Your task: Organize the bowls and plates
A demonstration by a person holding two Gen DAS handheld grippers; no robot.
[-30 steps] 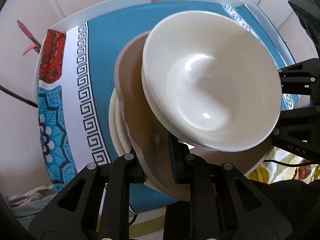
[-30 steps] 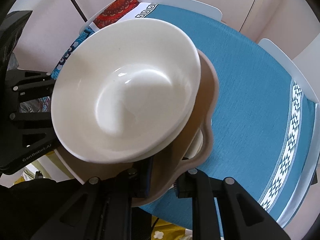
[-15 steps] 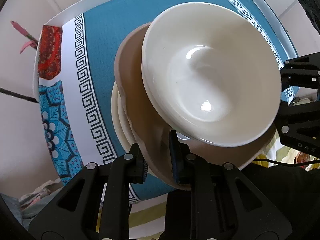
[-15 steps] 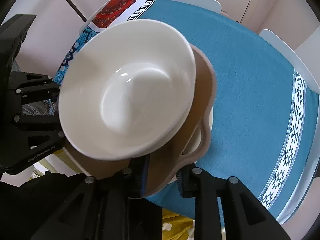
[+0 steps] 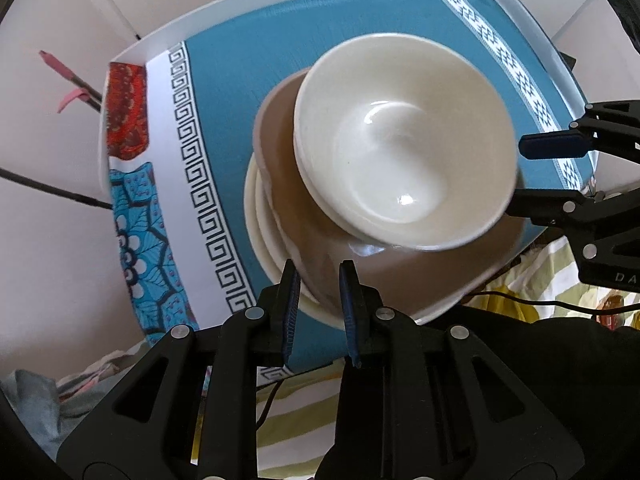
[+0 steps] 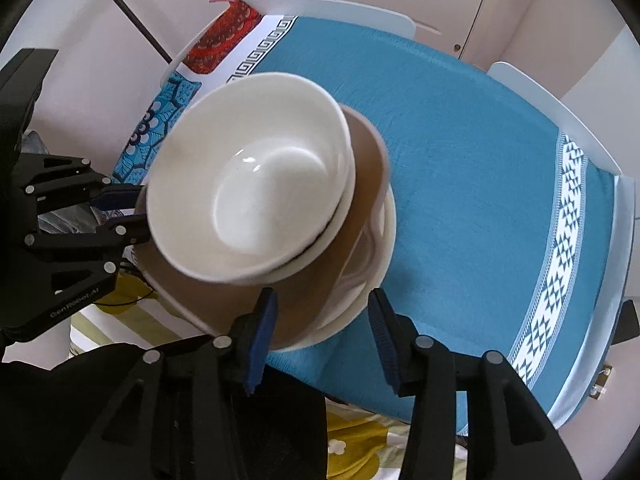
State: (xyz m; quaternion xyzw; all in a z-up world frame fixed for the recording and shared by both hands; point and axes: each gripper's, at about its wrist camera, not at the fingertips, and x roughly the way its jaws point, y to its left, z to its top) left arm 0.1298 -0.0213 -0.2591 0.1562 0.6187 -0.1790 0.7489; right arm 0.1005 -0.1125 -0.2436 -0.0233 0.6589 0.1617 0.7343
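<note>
- Cream bowls: two nested, uppermost in the stack, sitting off-centre on the brown dish, shifted toward the right gripper's side.
- Brown plate: wavy-rimmed, directly under the bowls, lying on the cream plates.
- Cream plates: at least two, bottom of the stack, resting on the surface near its front edge; part of the stack overhangs that edge.
- Step in hand, by judgement: the stack appears set down and being let go; stacking looks largely done.
- Next move, by judgement: draw both grippers straight back off the rims without nudging the stack; the offset bowls and the overhang call for care, perhaps a push further onto the surface.
- Left gripper: jaws a narrow gap apart, straddling the near rim of the brown plate; whether the pads press it cannot be told.
- Right gripper: jaws spread wide either side of the plates' near rim, gripping nothing; the left pad is close to the brown rim, contact unclear.
- Surface: covered with a teal cloth bearing white patterned borders and a red panel at one end.
- Surroundings: pale walls and cupboard doors behind.
</note>
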